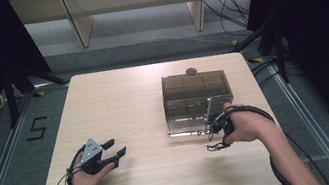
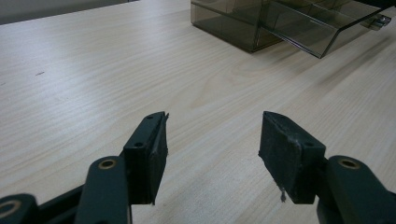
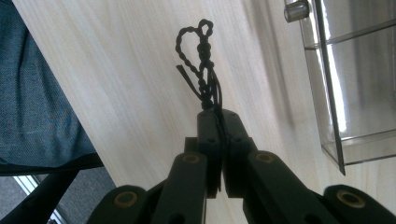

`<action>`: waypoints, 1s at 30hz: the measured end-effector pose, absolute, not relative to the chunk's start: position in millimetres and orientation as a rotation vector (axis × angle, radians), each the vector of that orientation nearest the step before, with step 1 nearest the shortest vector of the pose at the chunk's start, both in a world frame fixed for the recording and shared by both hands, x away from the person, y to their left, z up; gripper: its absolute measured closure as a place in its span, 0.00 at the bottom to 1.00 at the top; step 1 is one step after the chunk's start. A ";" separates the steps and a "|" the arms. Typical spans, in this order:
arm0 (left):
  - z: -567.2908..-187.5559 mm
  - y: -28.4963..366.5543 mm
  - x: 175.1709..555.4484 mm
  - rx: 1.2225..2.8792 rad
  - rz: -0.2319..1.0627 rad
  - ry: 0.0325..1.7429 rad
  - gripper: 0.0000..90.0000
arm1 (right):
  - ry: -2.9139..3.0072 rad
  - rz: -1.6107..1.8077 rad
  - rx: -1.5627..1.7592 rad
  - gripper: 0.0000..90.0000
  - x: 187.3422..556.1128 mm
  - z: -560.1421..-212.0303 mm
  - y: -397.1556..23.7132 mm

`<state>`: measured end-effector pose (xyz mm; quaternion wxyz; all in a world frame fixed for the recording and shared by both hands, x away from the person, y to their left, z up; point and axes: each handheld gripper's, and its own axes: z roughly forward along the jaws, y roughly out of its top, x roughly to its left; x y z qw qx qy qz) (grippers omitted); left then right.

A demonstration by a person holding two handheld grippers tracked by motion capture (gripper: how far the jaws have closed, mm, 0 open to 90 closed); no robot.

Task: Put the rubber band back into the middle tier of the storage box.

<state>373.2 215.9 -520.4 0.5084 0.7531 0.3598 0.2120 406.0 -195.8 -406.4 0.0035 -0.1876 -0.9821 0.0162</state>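
Observation:
A smoky see-through drawer box [image 1: 194, 87] stands on the right half of the wooden table [image 1: 119, 105], with its bottom drawer [image 1: 185, 123] pulled out toward me. My right gripper [image 1: 216, 135] hangs just off the drawer's front right corner, shut on a black braided cord [image 3: 198, 56] that sticks out past its fingertips [image 3: 208, 122]. The cord's loop [image 1: 215, 146] dangles over the table. The drawer's clear wall [image 3: 336, 93] and its metal knob [image 3: 296, 10] lie beside the right gripper [image 3: 218, 114]. My left gripper [image 1: 118, 147] rests near the front left, open with nothing between its pads [image 2: 154, 140].
A small grey round thing [image 1: 191, 71] sits at the box's far top edge. In the left gripper view the box [image 2: 233, 23] and open drawer [image 2: 308, 28] lie far ahead across bare wood. Dark frame legs and cables surround the table; a blue fabric [image 3: 37, 102] lies beyond its front edge.

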 end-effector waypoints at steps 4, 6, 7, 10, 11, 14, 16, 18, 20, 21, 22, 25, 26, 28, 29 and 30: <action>-520.6 215.8 373.6 1.813 0.510 0.862 0.46 | -3.088 0.046 -0.608 0.99 406.2 -403.5 -198.3; -520.8 215.8 373.8 1.813 0.507 0.860 0.46 | -3.077 0.050 -0.625 0.99 406.3 -403.2 -198.7; -520.7 215.9 373.8 1.813 0.508 0.860 0.46 | -3.085 0.051 -0.587 0.99 408.6 -403.0 -200.1; -520.3 216.0 373.2 1.812 0.512 0.868 0.46 | -3.085 0.051 -0.596 0.99 409.1 -402.4 -201.1; -520.2 216.1 373.2 1.816 0.511 0.870 0.46 | -3.082 0.055 -0.606 0.99 409.0 -402.0 -201.3; -520.3 215.9 373.1 1.813 0.511 0.868 0.46 | -3.085 0.060 -0.628 0.99 408.1 -401.1 -201.5; -520.1 216.2 373.2 1.816 0.511 0.869 0.46 | -3.082 0.047 -0.598 0.99 410.1 -401.0 -202.5; -520.3 216.2 373.3 1.811 0.511 0.870 0.46 | -3.080 0.058 -0.626 0.99 409.9 -399.9 -203.6; -520.3 216.2 373.2 1.811 0.511 0.871 0.46 | -3.085 0.059 -0.638 0.99 410.0 -398.9 -204.7; -520.3 216.2 373.2 1.811 0.511 0.870 0.46 | -3.080 0.060 -0.635 0.99 410.8 -398.3 -205.8; -520.3 216.1 373.3 1.811 0.511 0.870 0.46 | -3.079 0.058 -0.622 0.99 411.5 -398.1 -206.1; -520.3 216.1 373.2 1.811 0.511 0.869 0.46 | -3.081 0.063 -0.651 0.99 411.0 -396.4 -207.6; -520.3 216.1 373.2 1.812 0.511 0.869 0.46 | -3.079 0.058 -0.643 0.99 411.7 -396.3 -208.1; -520.3 216.1 373.2 1.812 0.511 0.869 0.46 | -3.083 0.052 -0.624 0.99 413.1 -396.5 -209.4; -520.2 216.2 373.1 1.815 0.511 0.871 0.46 | -3.074 0.063 -0.659 0.99 412.5 -395.6 -210.3; -520.3 216.2 373.2 1.812 0.511 0.870 0.46 | -3.074 0.063 -0.659 0.99 412.5 -395.6 -210.3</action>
